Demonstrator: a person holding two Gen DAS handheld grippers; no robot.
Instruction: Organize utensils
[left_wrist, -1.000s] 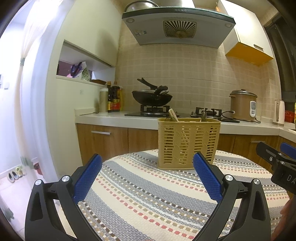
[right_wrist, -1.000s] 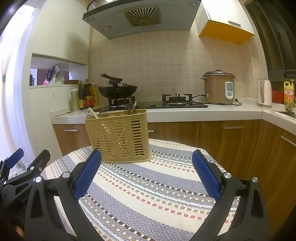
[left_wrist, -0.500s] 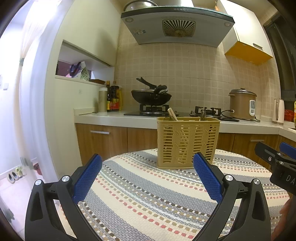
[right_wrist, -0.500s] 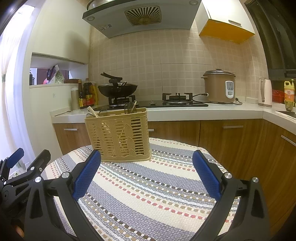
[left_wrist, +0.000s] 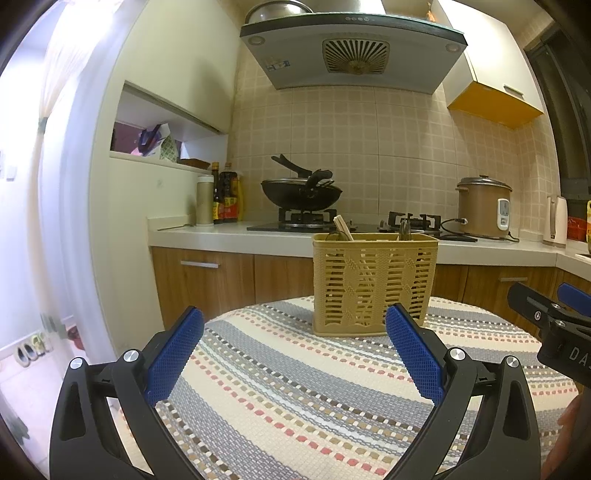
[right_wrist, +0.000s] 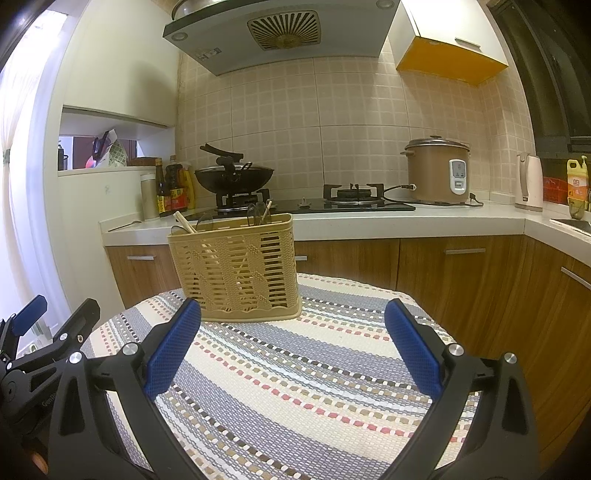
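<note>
Our left gripper (left_wrist: 293, 336) sits low over the table with its blue pads wide apart and nothing between them. Straight ahead in the left wrist view is the tan slotted utensil basket (left_wrist: 373, 284), standing upright on the striped tablecloth (left_wrist: 295, 387), toward the far side of the table. The chopsticks (left_wrist: 342, 228) poke out of its left end, leaning a bit left, long axis running up out of the rim. A dark utensil tip (left_wrist: 404, 229) shows near the right end, standing close to straight up (can't tell what it is from here). We see no loose utensils on the cloth in this view, so our guess is the sorting is mostly or fully done.

From the right wrist view, our right gripper (right_wrist: 293, 334) is spread open too, holding nothing. The basket (right_wrist: 236, 266) is ahead and to the left of it, still a little way off, long side angled to us. Here the chopsticks (right_wrist: 183, 222) lean out of the left end, a couple of rounded metal utensil heads (right_wrist: 255, 214) rise toward the middle and right (spoons, probably), and everything points handle-down, heads up. The visible cloth is bare here as well. If anything's left, it's outside both views, or it's just tidying what's in the basket.
</note>
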